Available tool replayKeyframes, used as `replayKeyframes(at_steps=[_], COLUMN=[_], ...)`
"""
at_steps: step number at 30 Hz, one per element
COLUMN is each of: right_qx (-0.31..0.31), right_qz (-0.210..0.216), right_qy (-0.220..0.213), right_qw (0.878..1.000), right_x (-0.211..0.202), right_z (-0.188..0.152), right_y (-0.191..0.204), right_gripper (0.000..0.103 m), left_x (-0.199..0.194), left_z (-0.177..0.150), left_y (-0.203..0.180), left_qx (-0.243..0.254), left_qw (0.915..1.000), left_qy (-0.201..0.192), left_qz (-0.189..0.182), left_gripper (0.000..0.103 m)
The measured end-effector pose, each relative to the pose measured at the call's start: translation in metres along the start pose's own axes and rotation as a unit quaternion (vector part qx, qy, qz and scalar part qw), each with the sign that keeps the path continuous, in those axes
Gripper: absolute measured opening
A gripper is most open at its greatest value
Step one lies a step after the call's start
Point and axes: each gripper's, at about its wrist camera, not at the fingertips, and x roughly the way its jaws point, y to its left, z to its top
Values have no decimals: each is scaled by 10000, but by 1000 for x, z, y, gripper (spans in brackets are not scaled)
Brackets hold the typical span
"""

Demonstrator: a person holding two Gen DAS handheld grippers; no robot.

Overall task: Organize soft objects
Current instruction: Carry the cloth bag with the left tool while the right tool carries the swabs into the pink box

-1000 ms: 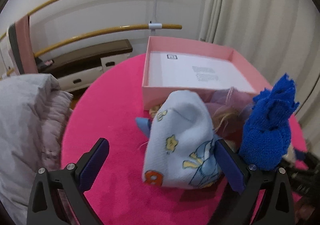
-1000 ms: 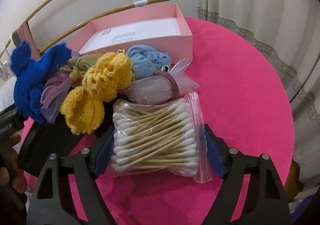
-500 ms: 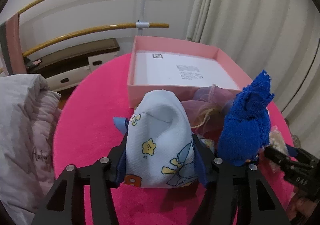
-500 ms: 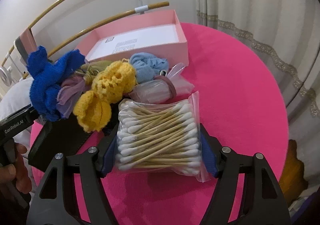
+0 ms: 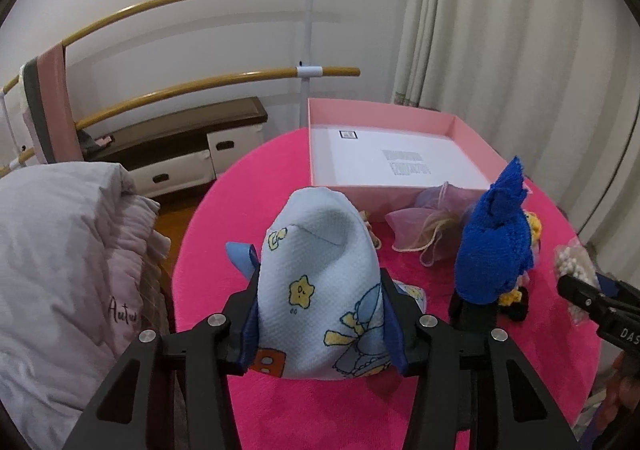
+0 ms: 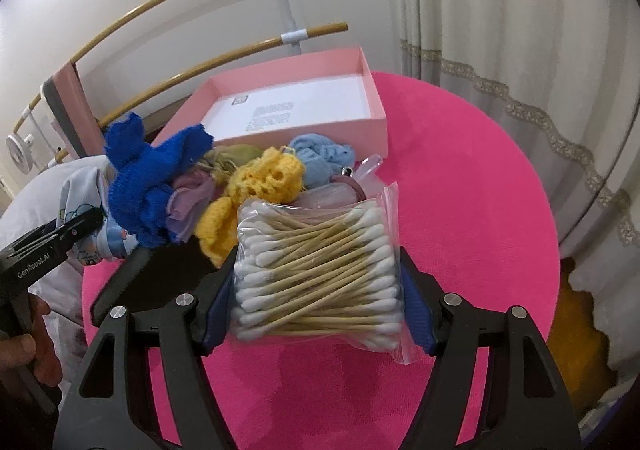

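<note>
In the left wrist view, the left gripper [image 5: 320, 310] has its jaws clamped on a pale blue cartoon-print cloth pouch [image 5: 318, 286] above the pink worktop [image 5: 224, 217]; being limp, it may sag out short of the pink box [image 5: 392, 153]. In the right wrist view, the right gripper [image 6: 316, 290] pinches a bag of cotton swabs [image 6: 318, 278], jaws well apart; the slick plastic probably slips easily.
</note>
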Motion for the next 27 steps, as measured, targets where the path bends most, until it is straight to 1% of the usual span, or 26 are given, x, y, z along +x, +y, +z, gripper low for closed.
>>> replayKeyframes(at_steps=[5,9,11,16,19,22,24,27], right_qx=[-42,-183,-285,-537,-636,-620,-596,-499], right_qz=[12,28,71,160,213,309,344,463], right_qy=[-148,-302,-393,-650,-755,-781,-715,-614], right_qw=[9999,9994,9988,9963,9949,9945,9951,9958], right_x=[-14,-20,-22,-22,-16,-3,12,30], right_z=[6,21,33,78,109,140,164,190], right_y=[2,9,13,23,24,23,22,19], right_gripper=[68,68,68,68,68,68,68,68], left_x=[-28,-47,-54,-64,-60,-47,-36,-16], left_z=[4,16,24,61,88,115,130,151], left_y=[-3,-5,-4,-3,-6,-11,-15,-23], left_qx=[61,131,140,130,127,98,86,141], left_qw=[9998,9992,9987,9967,9955,9950,9949,9951], left_qy=[-164,-357,-471,-796,-937,-988,-1002,-967], left_qz=[72,133,156,112,20,-48,-114,-133], left_gripper=[46,46,46,46,47,47,47,47])
